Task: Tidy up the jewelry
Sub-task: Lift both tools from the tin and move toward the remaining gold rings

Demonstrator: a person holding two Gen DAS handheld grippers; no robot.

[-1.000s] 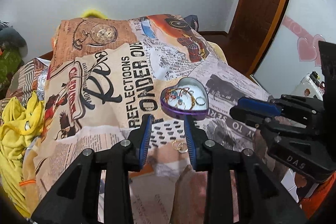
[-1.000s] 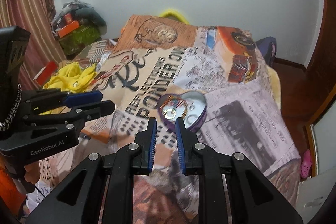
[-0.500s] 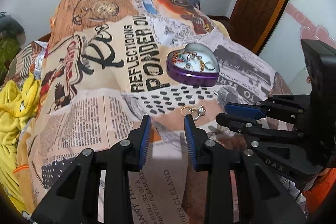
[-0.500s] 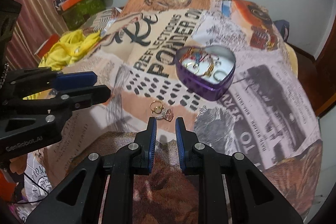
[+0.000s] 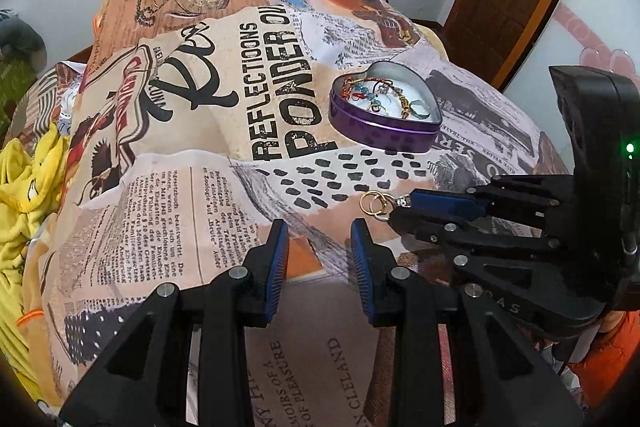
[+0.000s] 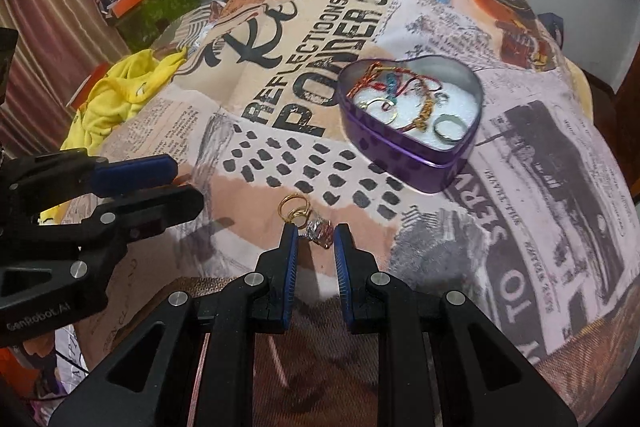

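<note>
- A bed is covered by a soft blanket (image 5: 192, 187) printed like old newspaper, with bold black lettering, rows of black dabs and a pocket-watch picture; the cloth lies in gentle folds.
- A heart-shaped tin (image 6: 404, 163) with purple metal walls and a pale, shiny inside sits open on the blanket, at about one o'clock from the right hand-held gripper (image 6: 316, 231) in its own view.
- Inside the tin lie thin gold hoops, a plain silvery ring (image 6: 450, 130) and a tangle of red, gold and blue beaded chain (image 6: 394, 87).
- Two small gold wire rings (image 6: 295, 207), linked or overlapping, rest on the blanket outside the tin, with a small sparkly charm (image 6: 319, 229) touching them.
- The right hand-held gripper's black fingers with ribbed blue pads stand a narrow gap apart, holding nothing; the charm lies just at its tips, at twelve o'clock, and whether the pads touch it cannot be told.
- The left hand-held gripper (image 5: 320, 227), of the same black plastic and blue pads, is partly open and empty, hovering over the blanket; the rings sit near its tips at about one o'clock.
- A crumpled yellow cloth (image 5: 24, 195) lies at nine o'clock in the left view.
</note>
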